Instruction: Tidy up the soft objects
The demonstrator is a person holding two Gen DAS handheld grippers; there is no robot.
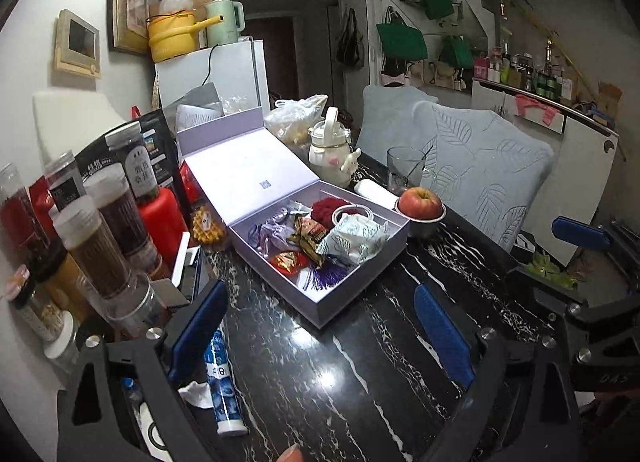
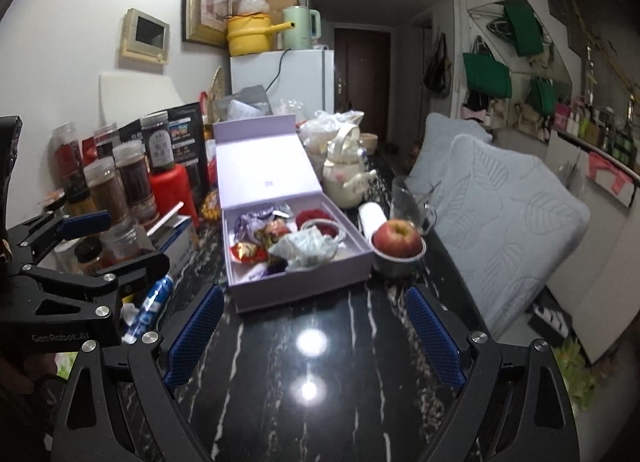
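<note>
We hold both grippers low over the black marbled table (image 1: 340,362), each pointing toward the open lavender box (image 1: 320,304) in the middle of the frame. The left gripper (image 1: 320,326) has its blue fingers (image 1: 198,336) spread wide with only bare table between them. The right gripper (image 2: 316,338) is the same: fingers (image 2: 434,336) set far apart, nothing pinched, two lamp glints on the table between them.

The box lies with its lid (image 1: 244,177) flung back toward the upper left. Inside we see the soft things heaped together: a pale leaf-print cloth (image 1: 354,236) at the right, a dark red knitted piece (image 1: 326,209) behind it toward the far wall, a purple tassel (image 1: 328,276) at the near edge, lilac ribbon (image 1: 266,232) at the left, plus red and gold wrappers (image 1: 286,260) among them.

Just right of the box an apple (image 1: 420,201) sits in a small bowl (image 1: 426,223). Behind it stand a glass cup (image 1: 404,167) and a cream teapot (image 1: 332,149). Jars (image 1: 98,246) crowd the left of the frame, and a blue tube (image 1: 222,382) lies on the table beside the left gripper's left finger. In the right wrist view the left gripper shows at the left edge.
</note>
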